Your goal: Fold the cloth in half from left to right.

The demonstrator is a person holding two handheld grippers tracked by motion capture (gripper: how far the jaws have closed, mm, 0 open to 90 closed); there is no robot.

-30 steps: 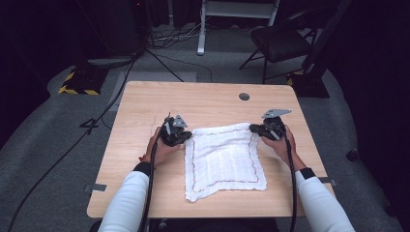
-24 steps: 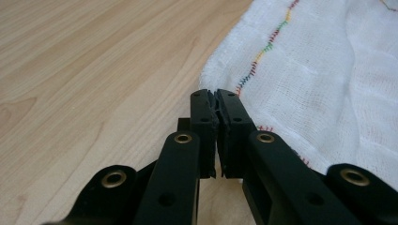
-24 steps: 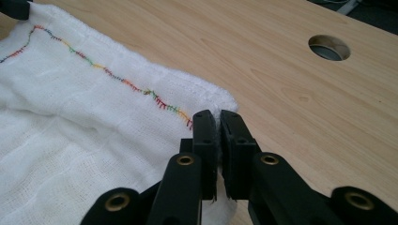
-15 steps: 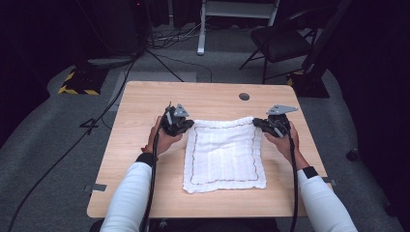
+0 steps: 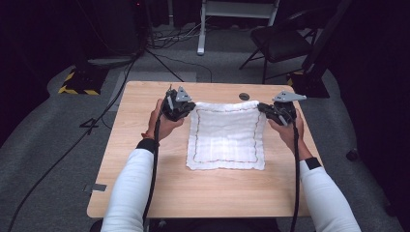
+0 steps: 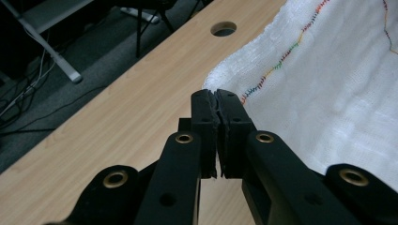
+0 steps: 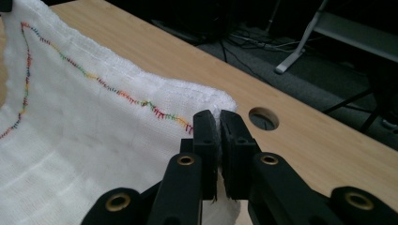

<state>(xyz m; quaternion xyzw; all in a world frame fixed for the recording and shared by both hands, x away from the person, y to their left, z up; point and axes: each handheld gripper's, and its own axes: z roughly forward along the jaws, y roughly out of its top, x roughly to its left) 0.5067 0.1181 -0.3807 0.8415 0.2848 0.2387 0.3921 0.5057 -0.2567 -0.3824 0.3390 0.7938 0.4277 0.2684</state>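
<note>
A white cloth (image 5: 226,137) with a multicoloured stitched border is spread on the wooden table (image 5: 145,183). Its far edge is lifted and stretched between my two grippers. My left gripper (image 5: 192,108) is shut on the cloth's far left corner. In the left gripper view the jaws (image 6: 214,96) pinch that corner, and the cloth (image 6: 328,70) hangs off to the right. My right gripper (image 5: 261,107) is shut on the far right corner. In the right gripper view the jaws (image 7: 213,117) clamp the hem, and the cloth (image 7: 84,122) sags away to the left.
A round hole (image 5: 244,96) in the tabletop lies just beyond the cloth's far edge. On the floor behind the table are a black chair (image 5: 280,43), a white stand leg (image 5: 200,29), cables and a yellow-black striped base (image 5: 77,84).
Both hands have risen and moved toward the far side of the table with the cloth's corners. The cloth has been pulled straighter and its far edge has come up.
</note>
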